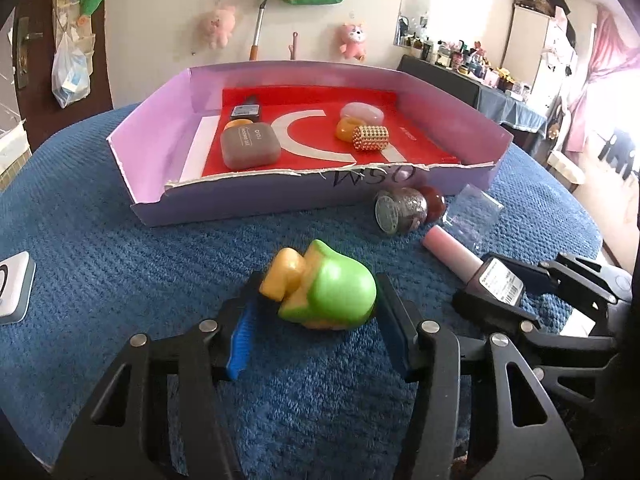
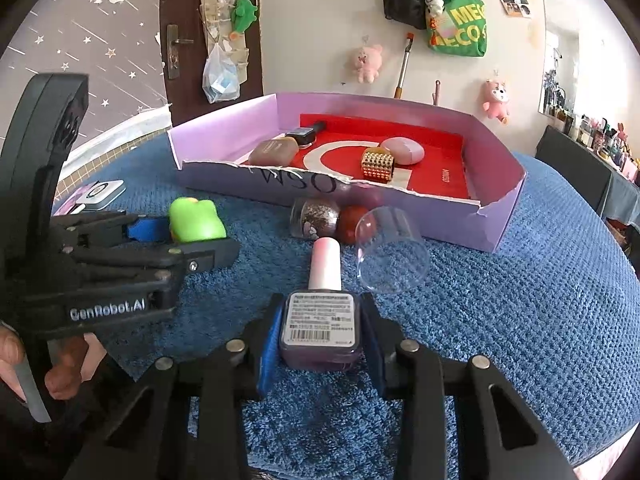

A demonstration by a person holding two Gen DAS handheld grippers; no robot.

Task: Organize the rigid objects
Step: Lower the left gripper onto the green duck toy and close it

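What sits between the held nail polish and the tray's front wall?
In the right wrist view: a glitter jar, a red ball and a clear cup lying on its side, between nail polish and tray.

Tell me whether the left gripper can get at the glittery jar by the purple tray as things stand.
Probably not yet. The left gripper has the green and yellow toy between its fingers. The glittery jar lies beyond on the blue mat, otherwise unobstructed; the toy must go first.

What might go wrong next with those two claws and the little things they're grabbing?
The green toy is rounded, and the left gripper may not be pinching it, so it might squirt out. The right gripper pinches only the nail polish bottle base; swinging it forward might knock the clear cup or the glitter jar.
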